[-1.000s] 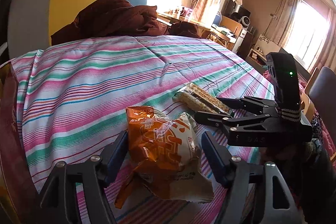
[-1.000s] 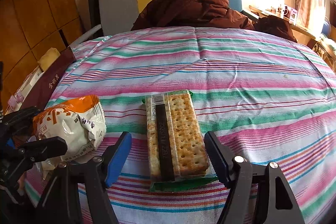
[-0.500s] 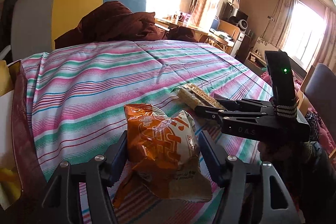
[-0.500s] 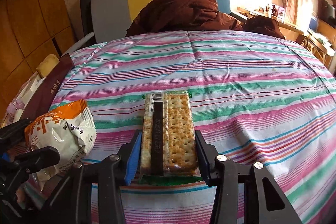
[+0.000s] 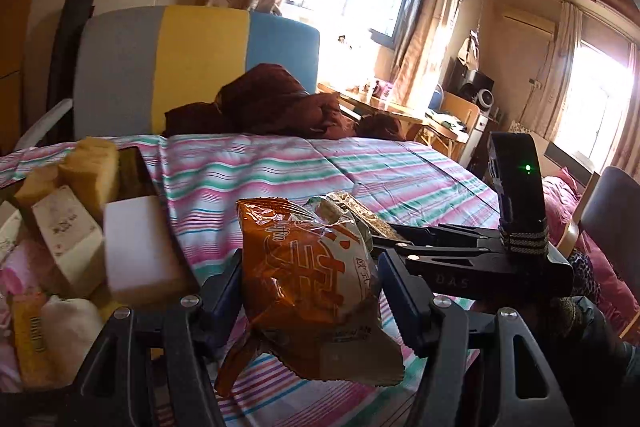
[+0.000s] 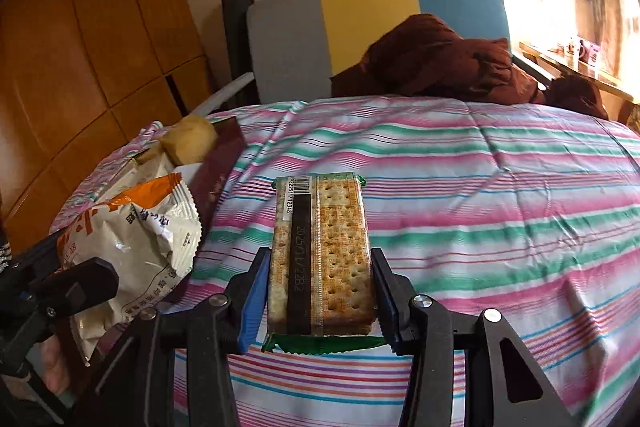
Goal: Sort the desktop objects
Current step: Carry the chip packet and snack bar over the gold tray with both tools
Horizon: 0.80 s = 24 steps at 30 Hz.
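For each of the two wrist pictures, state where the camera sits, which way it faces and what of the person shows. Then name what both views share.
Left wrist: rides the left gripper, facing the tricolour headboard; it clamps an orange-and-white snack bag. No hand is clearly visible.
Right wrist: rides the right gripper, facing across the striped bedspread; it clamps a clear cracker packet. Fingers show lower left.
Shared: snack bag, headboard, bedspread, brown blanket.
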Tool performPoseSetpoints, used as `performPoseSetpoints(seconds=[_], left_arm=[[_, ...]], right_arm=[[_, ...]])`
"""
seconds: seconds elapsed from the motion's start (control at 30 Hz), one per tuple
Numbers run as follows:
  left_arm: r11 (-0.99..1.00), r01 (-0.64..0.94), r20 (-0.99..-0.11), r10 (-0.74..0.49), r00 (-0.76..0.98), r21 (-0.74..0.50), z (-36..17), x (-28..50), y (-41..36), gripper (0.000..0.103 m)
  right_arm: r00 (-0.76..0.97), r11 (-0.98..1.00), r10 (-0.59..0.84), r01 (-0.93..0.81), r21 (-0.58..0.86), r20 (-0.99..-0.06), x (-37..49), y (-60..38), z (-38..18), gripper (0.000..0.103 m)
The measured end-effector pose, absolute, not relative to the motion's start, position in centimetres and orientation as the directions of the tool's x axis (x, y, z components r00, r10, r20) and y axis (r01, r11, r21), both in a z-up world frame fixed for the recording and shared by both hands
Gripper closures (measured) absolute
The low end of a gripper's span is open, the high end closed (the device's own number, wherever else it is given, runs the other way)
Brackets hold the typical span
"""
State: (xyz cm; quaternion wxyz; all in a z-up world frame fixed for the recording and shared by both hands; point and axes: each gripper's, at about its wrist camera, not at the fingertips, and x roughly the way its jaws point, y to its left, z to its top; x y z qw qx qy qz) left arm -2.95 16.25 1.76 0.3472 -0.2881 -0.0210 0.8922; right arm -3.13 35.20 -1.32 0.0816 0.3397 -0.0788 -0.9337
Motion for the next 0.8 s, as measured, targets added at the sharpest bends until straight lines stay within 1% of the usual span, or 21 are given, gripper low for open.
performPoseSetpoints(seconds=[0.17,0.4,0.67,0.8], left_arm=[[-0.832,-0.499,-0.471,0.550,-0.690,-0.242,2.9,-3.6,10.8,0.037],[-0.910,-0.331,-0.472,0.413,-0.779,-0.251,2.4,-4.7,3.7,0.037],[-0.939,-0.257,-0.486,0.339,-0.806,-0.229,1.1,-5.6,1.3,0.037],[-0.943,-0.241,-0.510,0.328,-0.795,-0.232,0.2,-6.2,0.8,0.037]], right_arm=[[-0.749,-0.955,-0.297,0.217,0.204,-0.592,-4.5,29.7,0.0,0.055],[-0.719,-0.915,-0.398,0.354,0.193,-0.569,-6.0,22.6,1.0,0.055],[-0.673,-0.889,-0.439,0.420,0.180,-0.595,-7.3,18.1,0.3,0.055],[-0.653,-0.888,-0.431,0.429,0.165,-0.622,-8.0,16.9,-0.8,0.055]])
